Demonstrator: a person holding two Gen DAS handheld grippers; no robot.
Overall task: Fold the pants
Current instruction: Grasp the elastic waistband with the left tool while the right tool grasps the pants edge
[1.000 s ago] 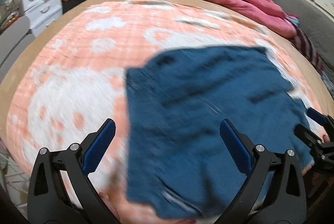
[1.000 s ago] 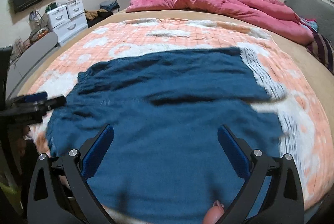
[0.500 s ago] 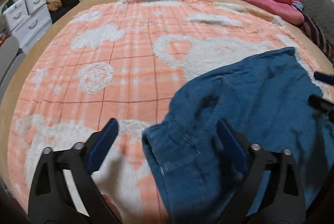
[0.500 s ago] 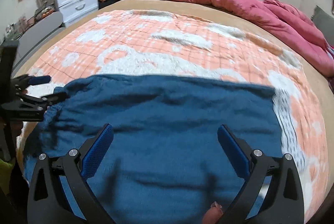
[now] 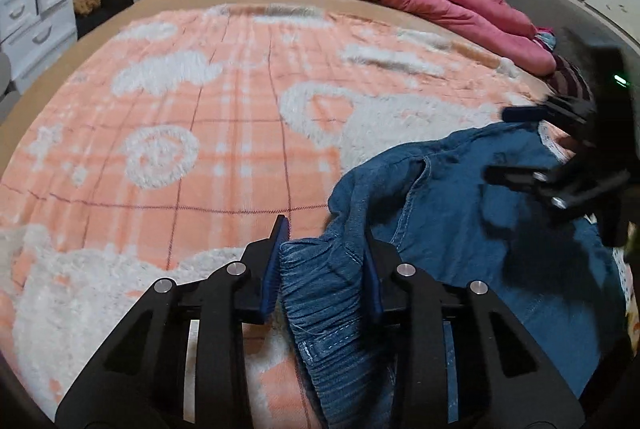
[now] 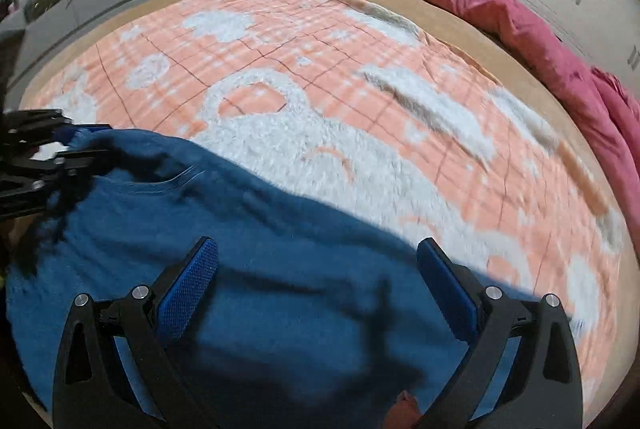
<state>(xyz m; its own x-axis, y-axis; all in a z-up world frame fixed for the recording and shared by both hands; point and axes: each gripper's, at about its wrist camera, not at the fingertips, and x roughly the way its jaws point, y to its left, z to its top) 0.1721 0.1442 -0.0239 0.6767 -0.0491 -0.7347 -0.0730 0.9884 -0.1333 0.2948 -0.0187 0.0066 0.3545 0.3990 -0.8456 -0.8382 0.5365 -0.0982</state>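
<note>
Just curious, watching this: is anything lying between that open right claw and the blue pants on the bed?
Nothing visible. The right gripper hangs open directly over the pants, with only bare cloth between its fingers. The left gripper already pinches the ribbed waistband.

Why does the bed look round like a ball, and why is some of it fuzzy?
Both wrist views use fisheye lenses, bending the peach checked blanket. Right wrist view: blue denim pants smear from motion. Left wrist view: ribbed waistband sharp in the left gripper; right gripper blurred.
</note>
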